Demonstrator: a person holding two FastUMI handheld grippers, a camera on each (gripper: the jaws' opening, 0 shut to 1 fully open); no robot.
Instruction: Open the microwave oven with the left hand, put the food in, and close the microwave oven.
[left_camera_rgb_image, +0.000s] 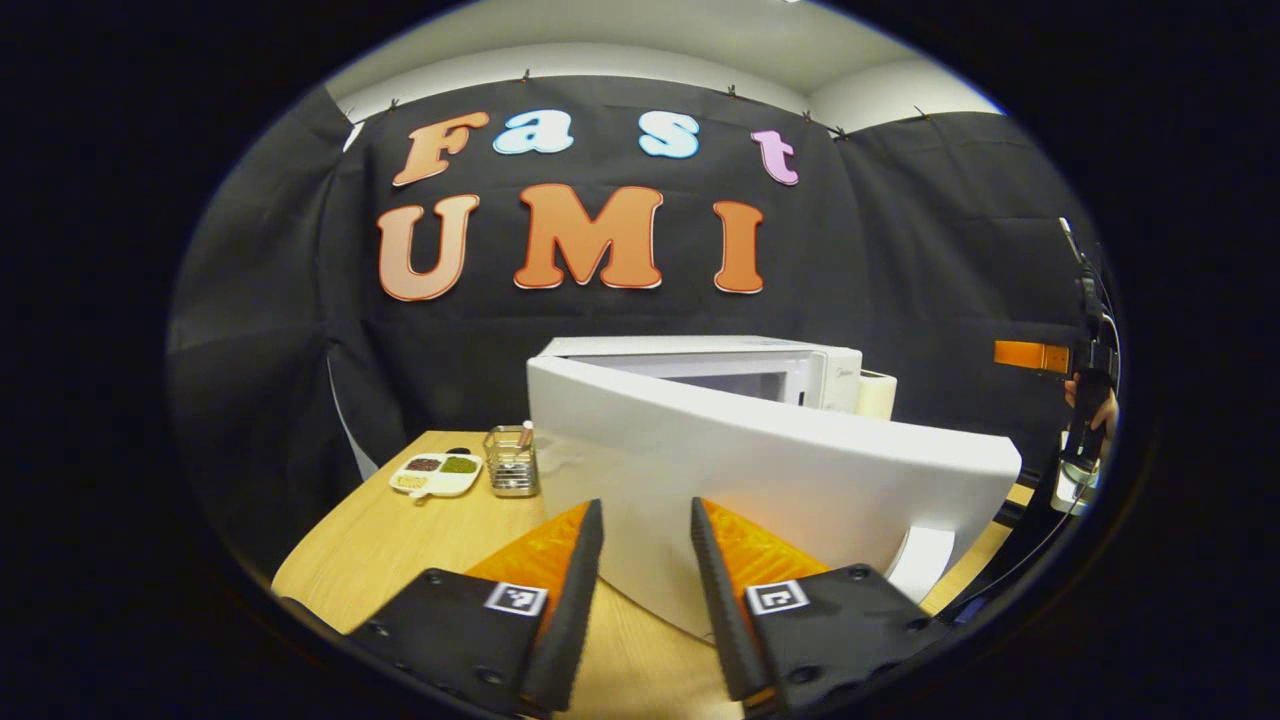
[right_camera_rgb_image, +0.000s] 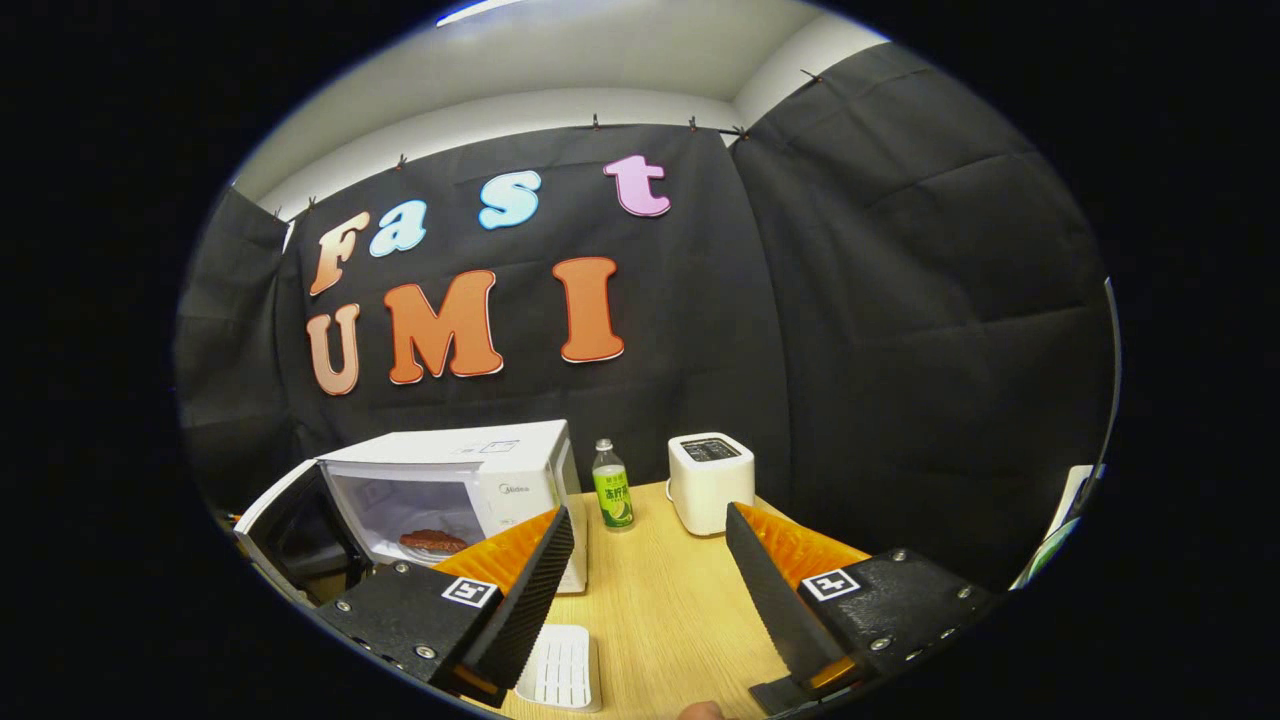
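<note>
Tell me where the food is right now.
In the right gripper view the food lies inside the open microwave, at the table's left, left of the green bottle.

Food (right_camera_rgb_image: 432, 541) inside microwave (right_camera_rgb_image: 470, 480); bottle (right_camera_rgb_image: 611, 487) between microwave, toaster (right_camera_rgb_image: 710, 480).

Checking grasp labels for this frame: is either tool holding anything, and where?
Nothing is held. The left tool is open in front of the microwave door, its fingers apart from it. The right tool is open over the table.

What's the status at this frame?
Both grippers, left and right, open, empty. Food inside microwave; door ajar, facing left gripper. Nothing blocking.
</note>
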